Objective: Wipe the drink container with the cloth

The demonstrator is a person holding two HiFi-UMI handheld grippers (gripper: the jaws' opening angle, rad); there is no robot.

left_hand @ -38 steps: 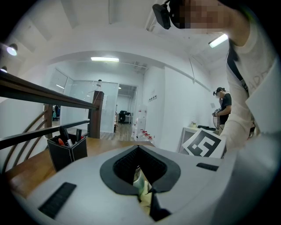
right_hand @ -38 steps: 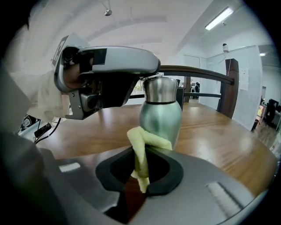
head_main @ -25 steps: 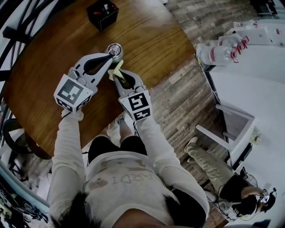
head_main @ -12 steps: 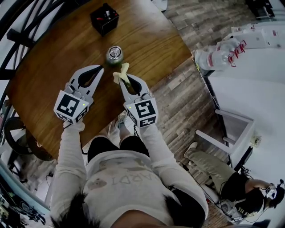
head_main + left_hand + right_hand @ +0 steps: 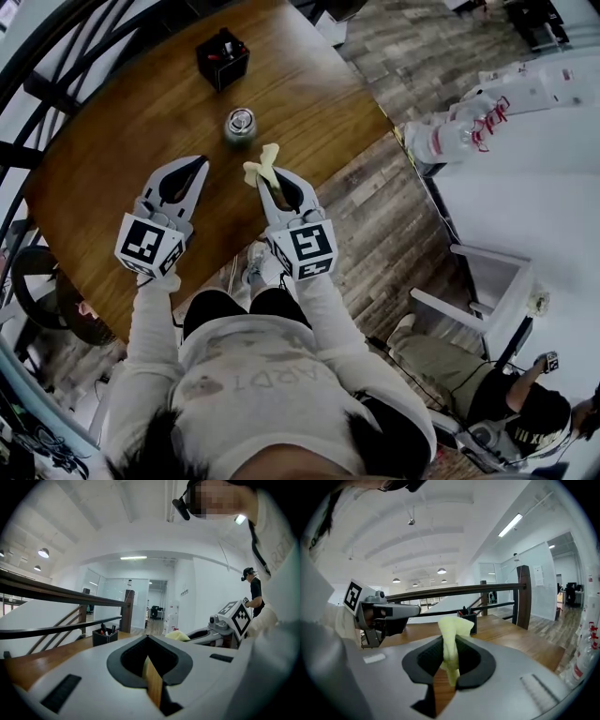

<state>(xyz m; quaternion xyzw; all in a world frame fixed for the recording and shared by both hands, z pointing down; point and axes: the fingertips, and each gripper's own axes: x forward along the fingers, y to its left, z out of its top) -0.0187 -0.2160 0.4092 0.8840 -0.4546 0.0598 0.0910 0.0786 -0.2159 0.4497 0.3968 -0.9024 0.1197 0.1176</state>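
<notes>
The drink container (image 5: 240,124) is a single can. It stands upright on the wooden tabletop (image 5: 112,122), well in from every edge. I count one cloth (image 5: 263,162), pale yellow, pinched in my right hand-held gripper (image 5: 270,180). The jaws are pressed onto it, and its free end pokes out past the tips, near the can but clear of it. My left hand-held gripper (image 5: 200,163) has its jaws pressed together with nothing between them. It sits beside the right one, short of the can. One black box (image 5: 222,58) holding pens stands beyond the can, apart from it.

There is bare wood all round the can and between it and both sets of tips. The tabletop's curved edge runs just to the right of my right hand-held gripper, with plank floor (image 5: 384,216) beyond it. A dark railing (image 5: 56,70) borders the left side. To the right, a pack of bottles (image 5: 450,136) rests at the corner of a white surface. A second person (image 5: 487,394) sits low at the right, well away from the tabletop.
</notes>
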